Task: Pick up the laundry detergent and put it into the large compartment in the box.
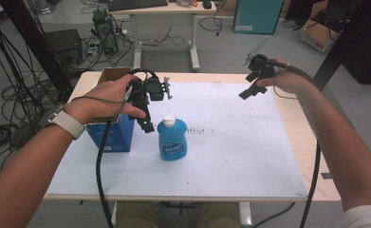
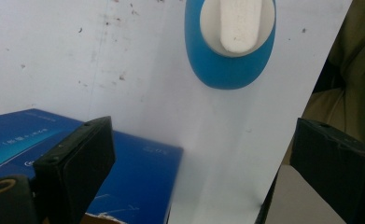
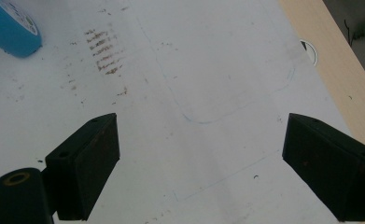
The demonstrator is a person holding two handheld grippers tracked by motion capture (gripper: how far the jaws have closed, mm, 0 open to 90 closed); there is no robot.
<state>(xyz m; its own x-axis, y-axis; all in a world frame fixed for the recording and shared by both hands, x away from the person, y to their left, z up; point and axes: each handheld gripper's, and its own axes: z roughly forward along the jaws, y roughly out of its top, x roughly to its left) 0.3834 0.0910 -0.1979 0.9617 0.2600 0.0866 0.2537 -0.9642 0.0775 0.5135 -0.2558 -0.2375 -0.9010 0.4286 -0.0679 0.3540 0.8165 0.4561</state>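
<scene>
Left tool (image 1: pixel 145 111) jaws wide, empty, above blue bottle (image 1: pixel 172 139), blue box (image 1: pixel 112 130); right tool (image 1: pixel 255 80) wide, empty.

lab, floor cables (image 1: pixel 12 90), desks (image 1: pixel 164 9)

Left hand-held gripper (image 2: pixel 203 168) jaws spread wide, empty; blue bottle (image 2: pixel 227 65) with white cap (image 2: pixel 238 23) ahead on white counter (image 2: pixel 54 56); blue box (image 2: pixel 143 177) below.

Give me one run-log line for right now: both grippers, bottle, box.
left gripper: open, above box/bottle gap | right gripper: open, raised, holds nothing | blue bottle: upright, capped, untouched | blue box: open-topped, left of bottle
</scene>
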